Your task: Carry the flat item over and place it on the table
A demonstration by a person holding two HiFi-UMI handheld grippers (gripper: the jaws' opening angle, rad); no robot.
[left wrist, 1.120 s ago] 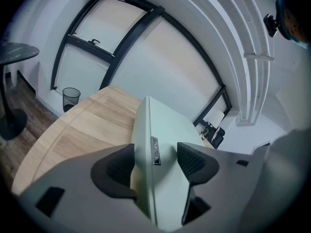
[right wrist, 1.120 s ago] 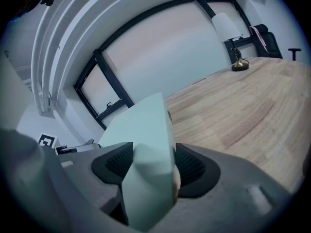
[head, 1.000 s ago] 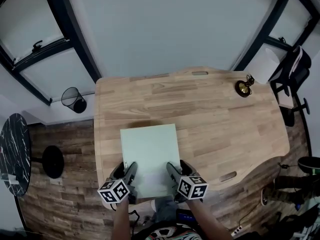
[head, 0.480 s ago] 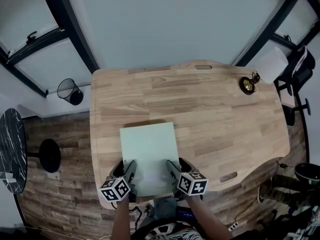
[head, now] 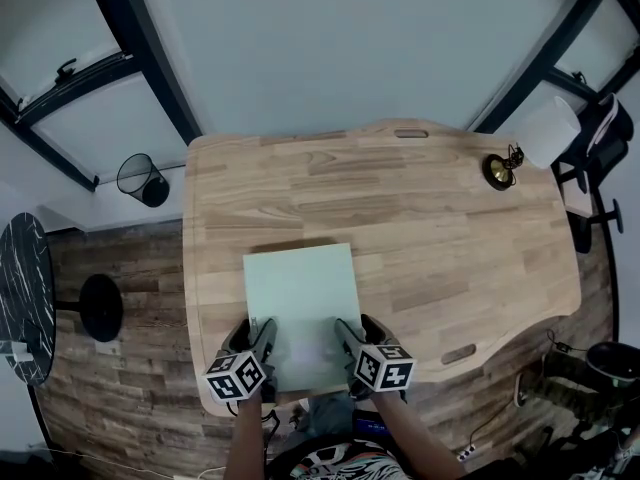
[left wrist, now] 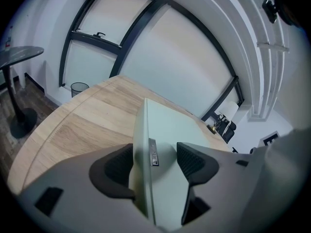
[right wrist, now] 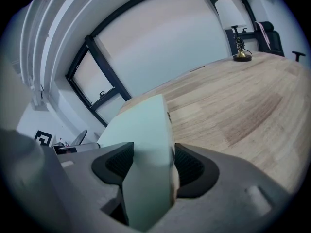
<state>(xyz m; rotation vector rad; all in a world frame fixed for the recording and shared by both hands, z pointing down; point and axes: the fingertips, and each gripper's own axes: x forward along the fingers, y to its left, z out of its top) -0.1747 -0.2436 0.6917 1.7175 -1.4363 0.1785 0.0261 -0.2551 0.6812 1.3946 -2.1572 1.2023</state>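
Note:
A pale green flat board point(head: 302, 306) hangs over the near part of the wooden table point(head: 430, 218), held at its near edge by both grippers. My left gripper point(head: 262, 343) is shut on the board's near left corner, and the left gripper view shows the board point(left wrist: 163, 144) edge-on between the dark pads. My right gripper point(head: 347, 340) is shut on the near right corner, with the board point(right wrist: 146, 144) filling the gap between its pads. The board casts a shadow on the wood at its far edge.
A small brass lamp point(head: 497, 170) with a white shade stands at the table's far right. A black wire bin point(head: 140, 179) sits on the floor at the left, near a round dark side table point(head: 25, 303). A black chair point(head: 600, 133) is at the right.
The board and both grippers have stayed almost in place over the table's near edge; the view has shifted only slightly.

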